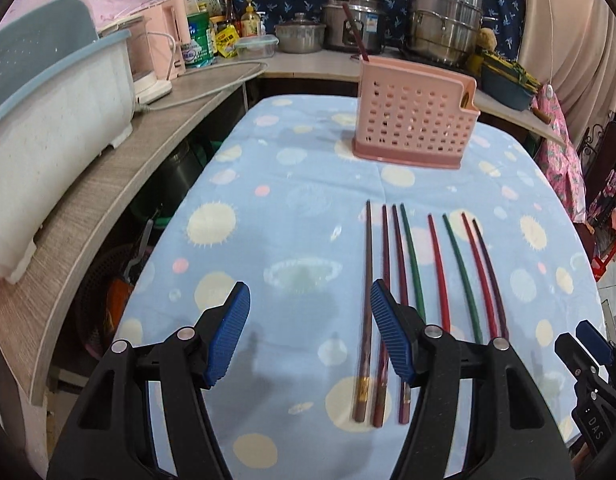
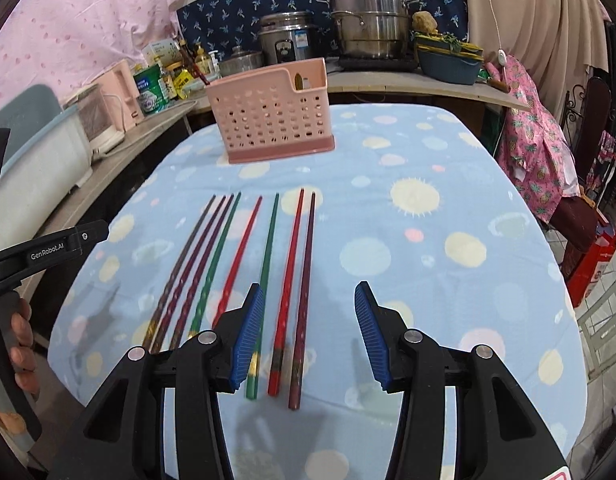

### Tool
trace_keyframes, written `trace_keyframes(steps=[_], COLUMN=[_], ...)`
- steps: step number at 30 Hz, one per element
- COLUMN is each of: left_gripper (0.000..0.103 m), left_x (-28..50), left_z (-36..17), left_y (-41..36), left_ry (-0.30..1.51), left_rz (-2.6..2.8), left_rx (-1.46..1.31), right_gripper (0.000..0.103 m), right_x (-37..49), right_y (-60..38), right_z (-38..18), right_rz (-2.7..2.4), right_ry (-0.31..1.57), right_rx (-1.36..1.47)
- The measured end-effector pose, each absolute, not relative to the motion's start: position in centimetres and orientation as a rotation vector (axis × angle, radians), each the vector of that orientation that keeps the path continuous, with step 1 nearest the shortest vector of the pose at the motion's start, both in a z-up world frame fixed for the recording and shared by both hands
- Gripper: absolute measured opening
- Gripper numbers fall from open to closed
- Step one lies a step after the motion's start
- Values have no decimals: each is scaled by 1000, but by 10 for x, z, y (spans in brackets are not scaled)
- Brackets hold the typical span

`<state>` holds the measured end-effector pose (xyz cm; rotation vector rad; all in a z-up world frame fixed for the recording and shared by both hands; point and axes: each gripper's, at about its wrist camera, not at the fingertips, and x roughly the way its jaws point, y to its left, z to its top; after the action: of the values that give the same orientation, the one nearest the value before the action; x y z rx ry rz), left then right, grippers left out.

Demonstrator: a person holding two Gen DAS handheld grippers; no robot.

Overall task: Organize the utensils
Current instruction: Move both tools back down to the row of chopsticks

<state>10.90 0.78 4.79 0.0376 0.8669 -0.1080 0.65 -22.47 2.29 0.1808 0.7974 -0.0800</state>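
Both jaws are being held wide, empty. Packed chopsticks (image 2: pixel 244 276) at 12 o'clock are probably getting scattered, or two pinched together.

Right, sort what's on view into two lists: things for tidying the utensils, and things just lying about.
For the job:
- eight chopsticks in a row on the tablecloth
- pink holder, one chopstick already in it
- left claw and right claw, both open and empty

Lying about:
- steel pots
- rice cooker
- bottles and tins
- dish rack
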Motion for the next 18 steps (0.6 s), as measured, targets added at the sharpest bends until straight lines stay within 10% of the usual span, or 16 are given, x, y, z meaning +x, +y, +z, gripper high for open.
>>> trace_keyframes(steps=[18], left_gripper=[59], left_x=[87], left_z=[6], left_y=[12], left_ry=[952], left_rz=[-105], left_rx=[60], right_gripper=[37], right_x=[-1], right_y=[-216], right_z=[-15], right_rz=[-88], right_ry=[875], right_rx=[160])
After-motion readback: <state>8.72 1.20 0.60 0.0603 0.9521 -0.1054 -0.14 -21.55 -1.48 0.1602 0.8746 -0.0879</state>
